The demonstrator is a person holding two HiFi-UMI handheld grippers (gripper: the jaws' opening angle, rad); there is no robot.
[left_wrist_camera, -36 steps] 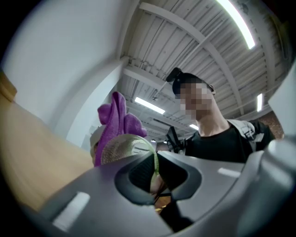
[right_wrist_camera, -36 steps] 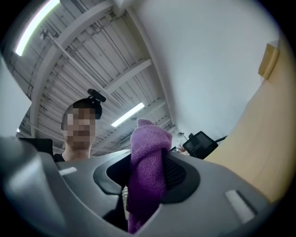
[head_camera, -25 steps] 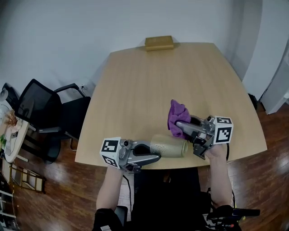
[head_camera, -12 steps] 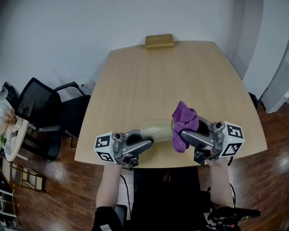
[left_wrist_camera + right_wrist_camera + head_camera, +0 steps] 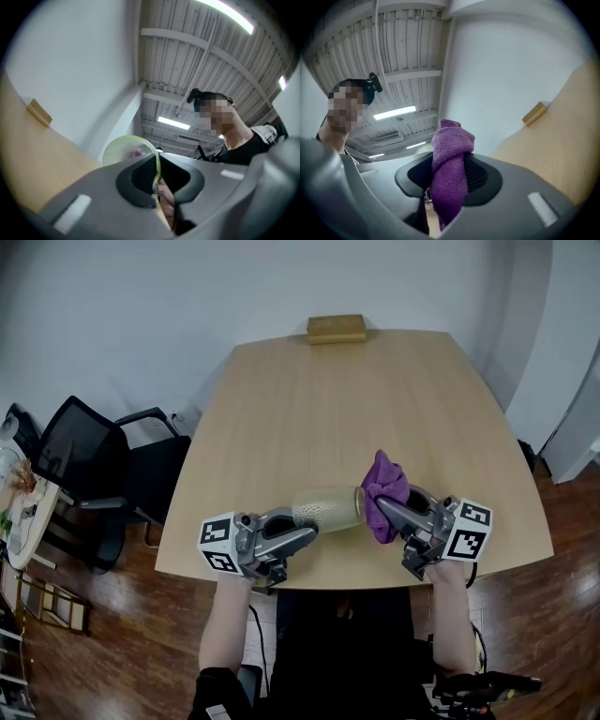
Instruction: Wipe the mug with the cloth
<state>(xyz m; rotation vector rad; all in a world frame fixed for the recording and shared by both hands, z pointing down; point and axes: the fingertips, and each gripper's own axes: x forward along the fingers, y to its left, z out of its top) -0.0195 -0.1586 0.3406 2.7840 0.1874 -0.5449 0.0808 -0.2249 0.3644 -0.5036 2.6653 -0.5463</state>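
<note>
Head view is showing the big wooden table (image 5: 337,418) w/ a black chair (image 5: 89,465) standing off its left edge on dark wood floor (image 5: 525,615). Neither gripper view is showing chair or floor. They are tilting up instead, catching a ribbed ceiling (image 5: 197,51) w/ strip lights and the person's upper body, where the head view is giving forearms only.

The left gripper (image 5: 305,532) is hovering over the table's near edge. From above its jaws are just merging w/ the mug's left end. The left gripper view is settling it: the left gripper (image 5: 157,180) is clamping the mug's thin rim (image 5: 124,150), pads nearly together w/ the wall btwn them.

The right gripper (image 5: 384,507) is pointing in from the other side. The right gripper view is showing its jaws (image 5: 445,183) pinching the purple cloth (image 5: 450,173), a fold bulging out past the tips.

The mug (image 5: 328,509), pale green, is lying roughly level in the air, off the table, btwn the two grippers. The cloth (image 5: 384,493) is bunching against its right end; only the head view is showing that contact.

A small wooden block (image 5: 337,329) is sitting at the table's far edge, well apart from all this.
</note>
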